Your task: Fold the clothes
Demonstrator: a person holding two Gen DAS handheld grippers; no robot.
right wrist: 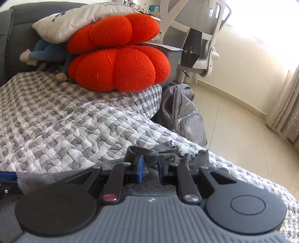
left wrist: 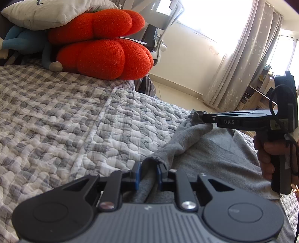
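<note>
The left claw [left wrist: 148, 172] is closed on a bunched edge of the grey garment [left wrist: 214, 149], cloth being pinched between its blue pads. The right claw [right wrist: 151, 169] is likewise clamped on another gathered corner of the same garment; in the left wrist view it is seen from the side, held by a hand [left wrist: 267, 158], with a tuft of fabric caught at its tip. No earlier picture being given, only the grip itself can be stated.

The garment is spread on the checked quilt [left wrist: 56, 112] of the bed, near its edge, with one strip drawn taut and raised between the two claws while the rest lies flat below. Two red cushions [left wrist: 104, 56] and a pale pillow [left wrist: 46, 11] are stacked at the far end, well apart from the work. A grey backpack [right wrist: 183, 115] stands on the floor beside the bed.

The step in hand is judged to be the lifting of one edge, ready for a fold. The next move would call for both corners to be carried together across the flat part, kept level and taut, then lowered and released so that the edges meet. A slipping pinch or uneven travel would leave the fold skewed.
</note>
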